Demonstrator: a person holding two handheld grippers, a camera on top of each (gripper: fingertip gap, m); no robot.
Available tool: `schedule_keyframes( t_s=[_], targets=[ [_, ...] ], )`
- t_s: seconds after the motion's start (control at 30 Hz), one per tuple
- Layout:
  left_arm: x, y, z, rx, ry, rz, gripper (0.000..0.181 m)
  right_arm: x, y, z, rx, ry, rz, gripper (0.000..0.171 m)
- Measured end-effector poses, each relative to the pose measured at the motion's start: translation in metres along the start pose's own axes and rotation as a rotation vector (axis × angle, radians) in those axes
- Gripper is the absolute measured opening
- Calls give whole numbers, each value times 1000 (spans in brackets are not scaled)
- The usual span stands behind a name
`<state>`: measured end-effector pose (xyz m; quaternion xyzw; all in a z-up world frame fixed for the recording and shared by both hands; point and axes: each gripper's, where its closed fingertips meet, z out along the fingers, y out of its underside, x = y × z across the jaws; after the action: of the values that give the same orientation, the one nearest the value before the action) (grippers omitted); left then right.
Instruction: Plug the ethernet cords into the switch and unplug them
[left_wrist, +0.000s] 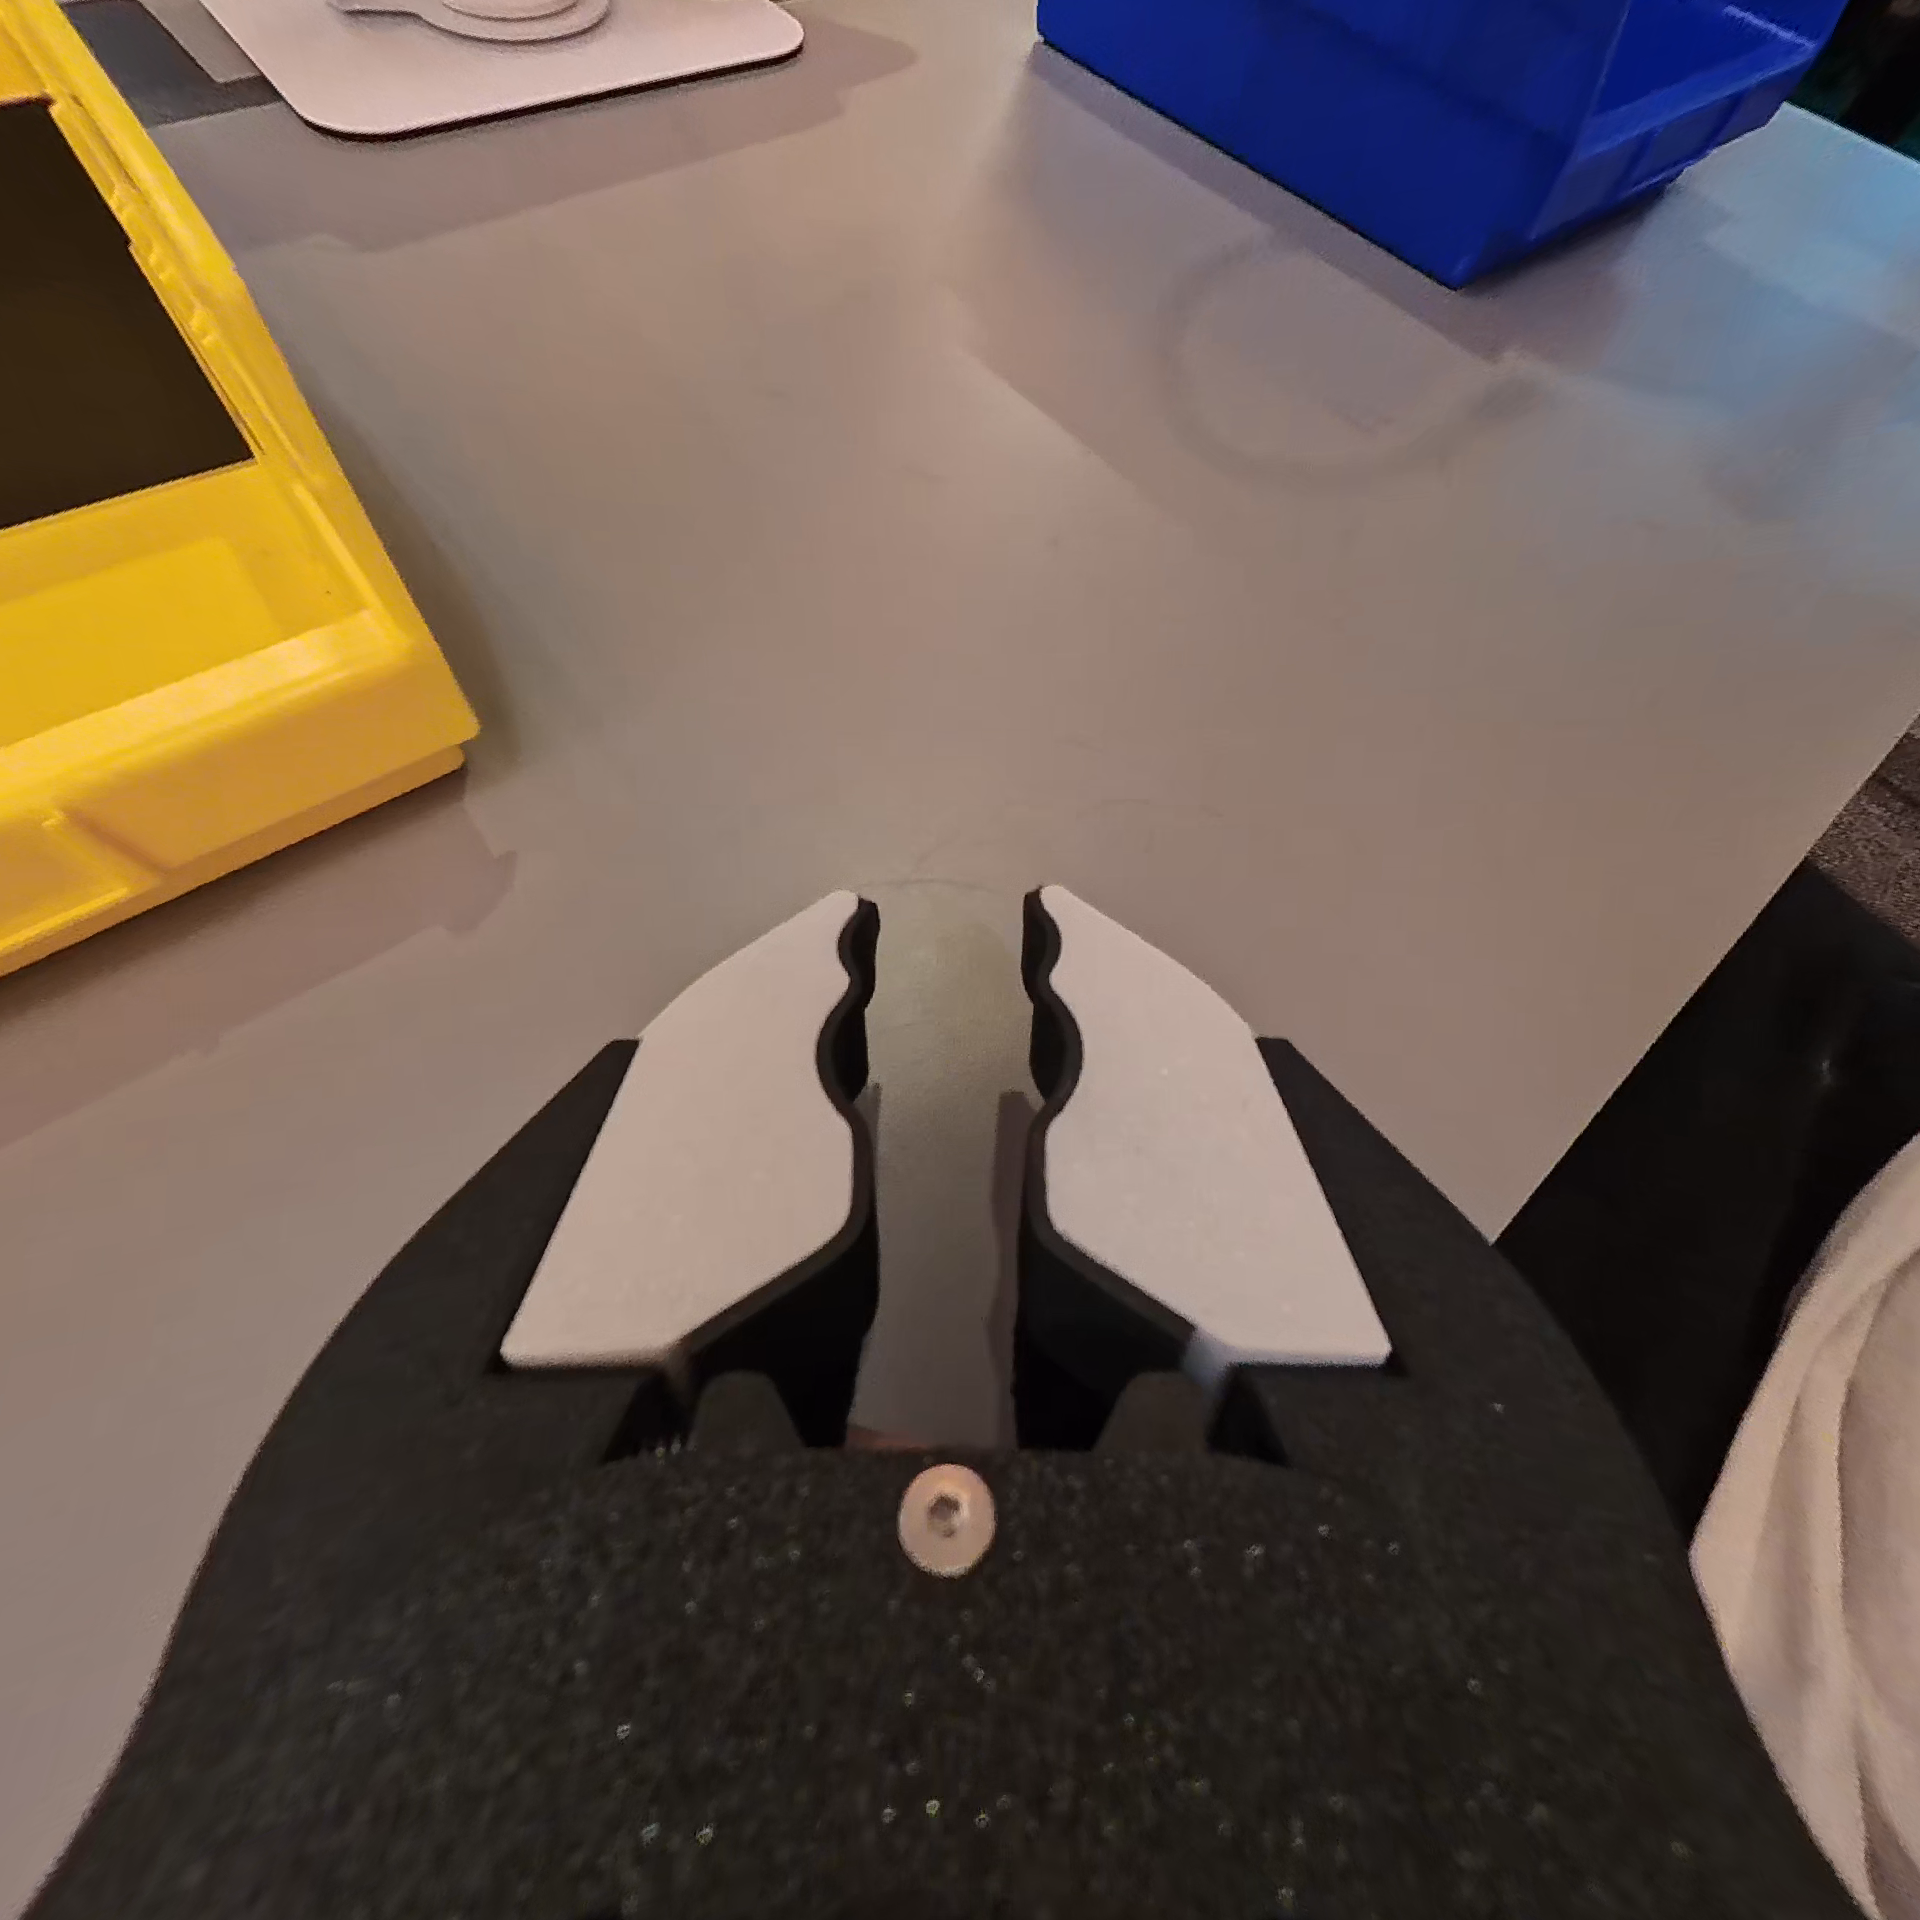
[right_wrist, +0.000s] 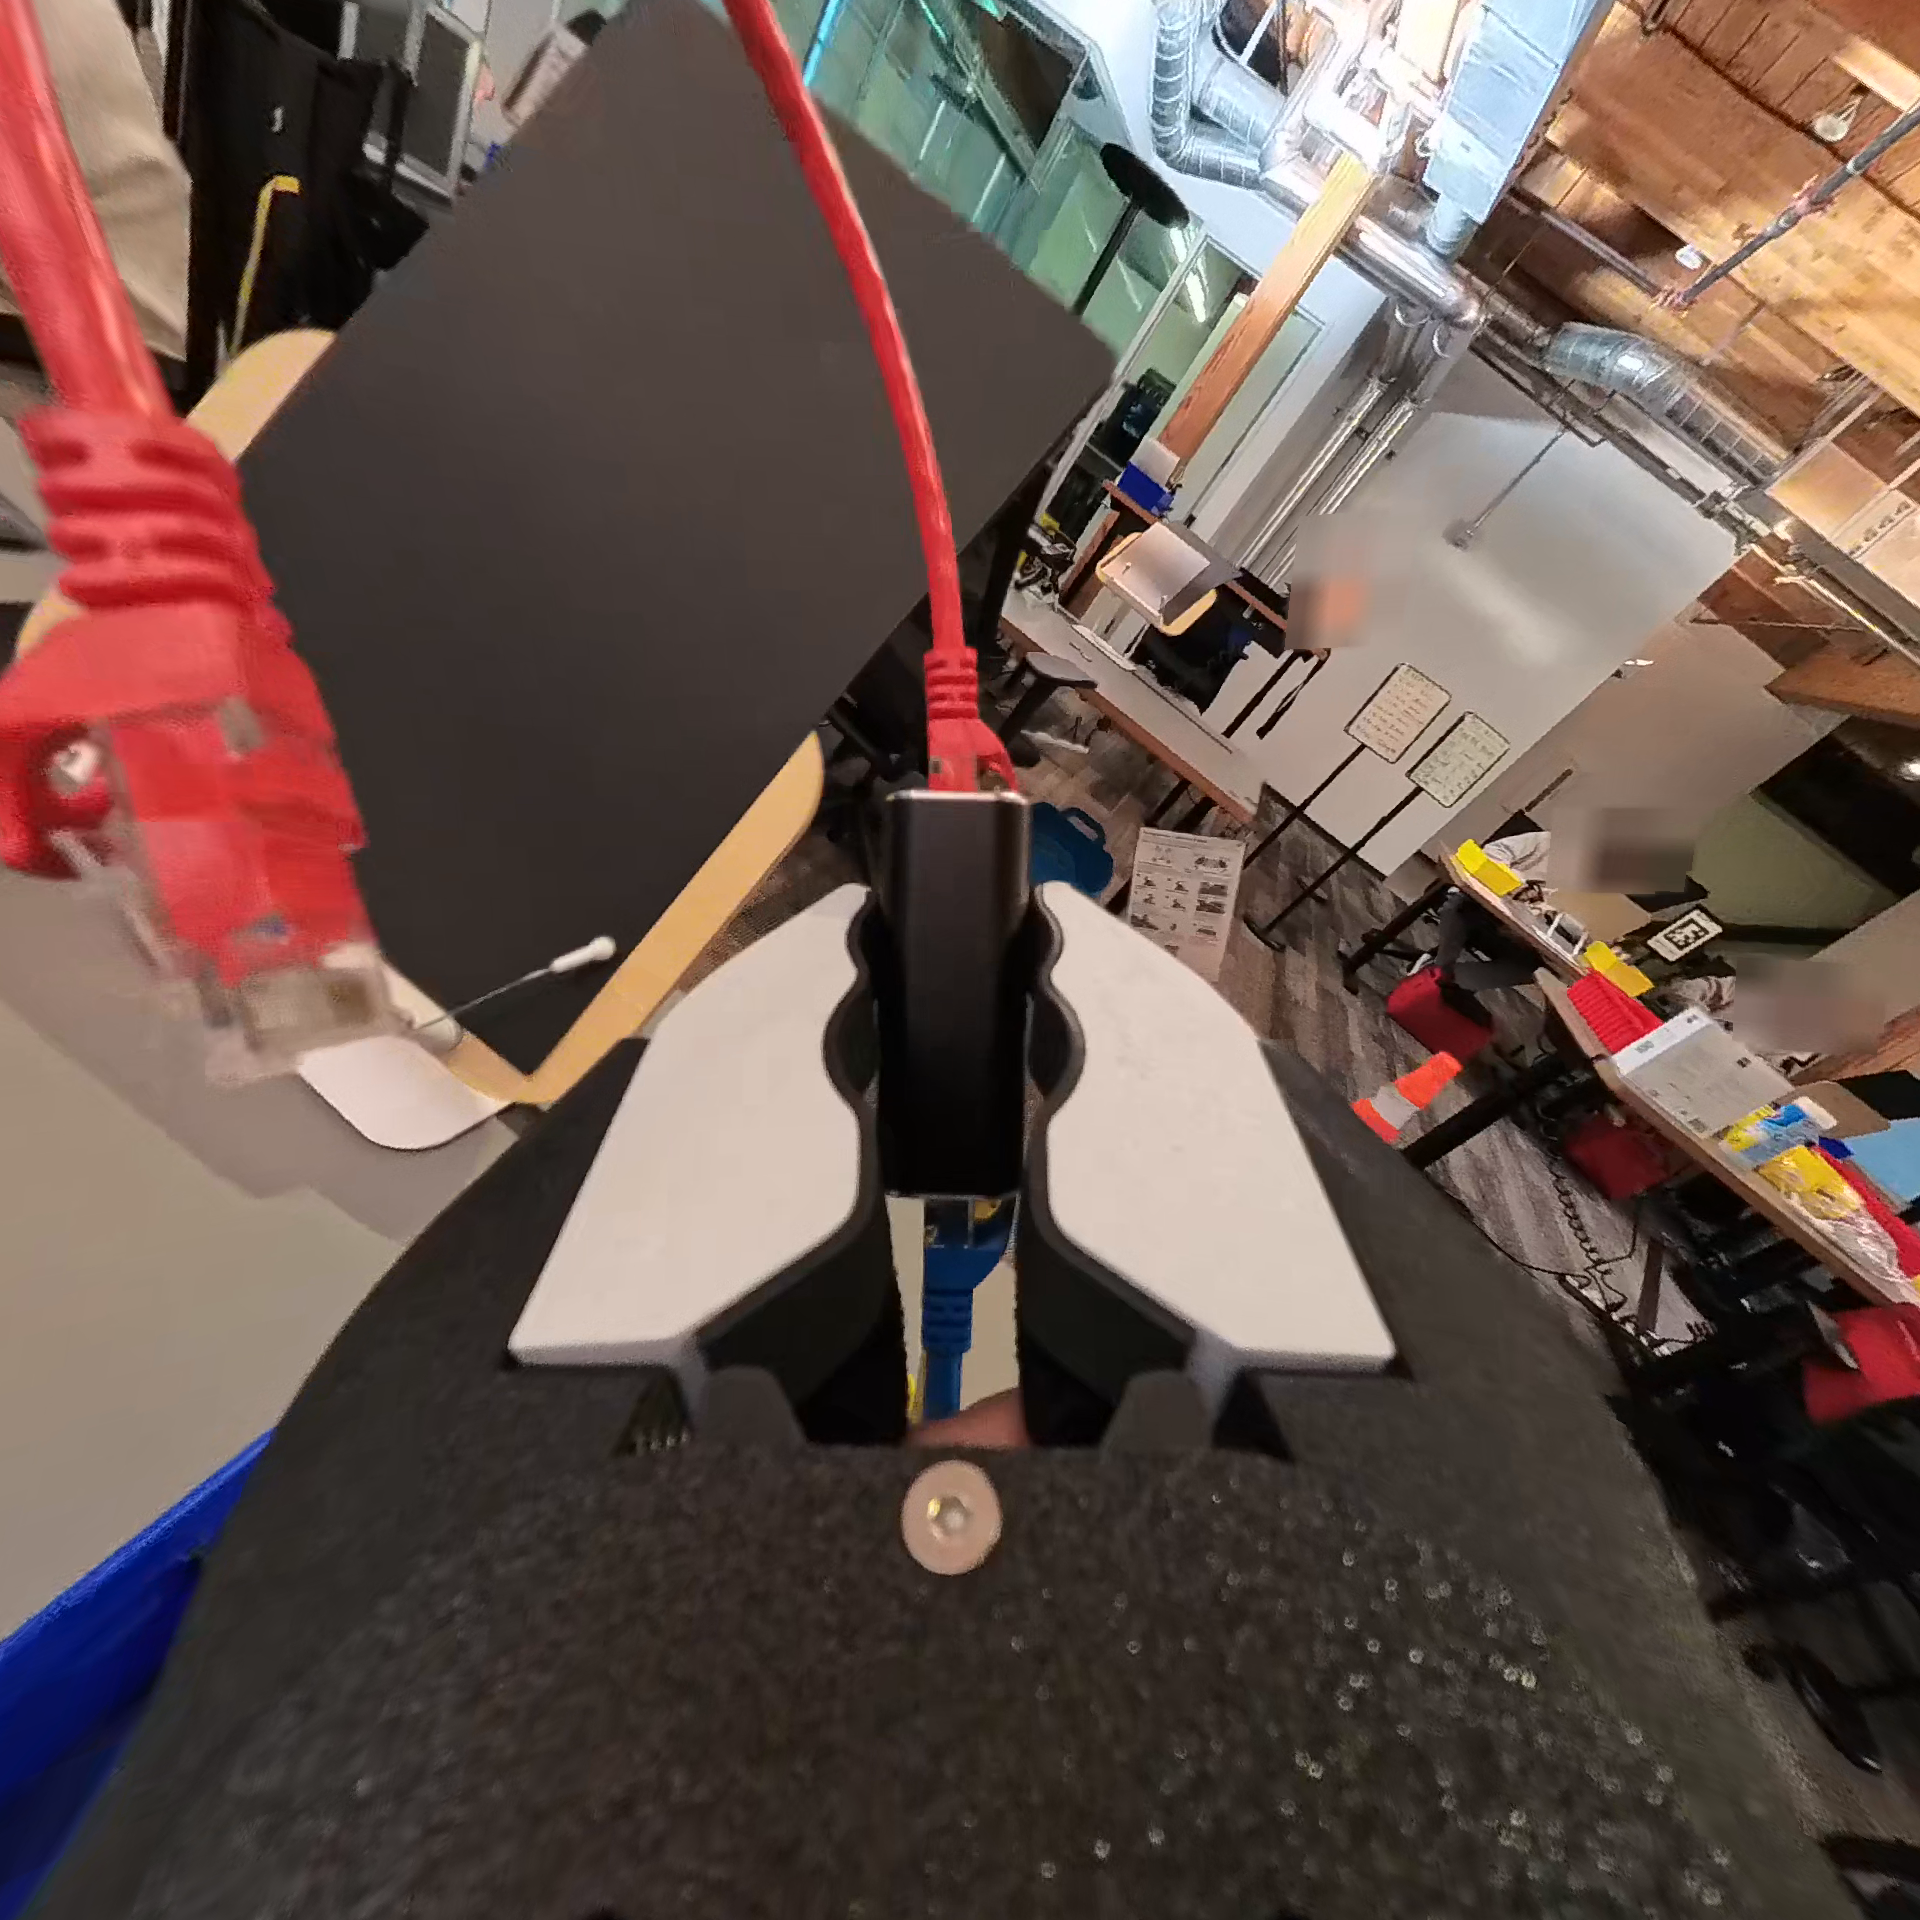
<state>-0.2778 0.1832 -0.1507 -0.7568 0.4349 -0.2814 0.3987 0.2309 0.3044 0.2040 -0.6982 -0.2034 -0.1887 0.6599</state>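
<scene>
The right tongs (right_wrist: 951, 997) are gripping the black switch (right_wrist: 954, 987) upright, a red cord (right_wrist: 961, 717) plugged on top; the left tongs (left_wrist: 951, 987) are hanging slack, empty, over the surface (left_wrist: 935, 571).

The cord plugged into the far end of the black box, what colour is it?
Red cord, clearest in the right wrist view.

Bin (left_wrist: 187, 582) left on table (left_wrist: 831, 499), second bin (left_wrist: 1455, 114) far right, mat (left_wrist: 499, 62) between
</scene>
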Motion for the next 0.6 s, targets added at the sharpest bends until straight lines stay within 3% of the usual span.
schedule_keyframes(
  t_s=[0.2, 0.33, 0.47, 0.6],
  targets=[
    [1, 3, 1, -18, -9, 28, 26, -54, 116, 18, -190, -109, 56, 24],
    [0, 5, 2, -31, -18, 44, 26, -85, 189, 17, -334, -234, 264, 24],
    [0, 6, 3, -39, -21, 50, 26, -104, 215, 17, -396, -351, 517, 25],
    [1, 9, 5, -55, -20, 61, 26, -136, 257, 21, -651, -434, 452, 25]
  ],
)
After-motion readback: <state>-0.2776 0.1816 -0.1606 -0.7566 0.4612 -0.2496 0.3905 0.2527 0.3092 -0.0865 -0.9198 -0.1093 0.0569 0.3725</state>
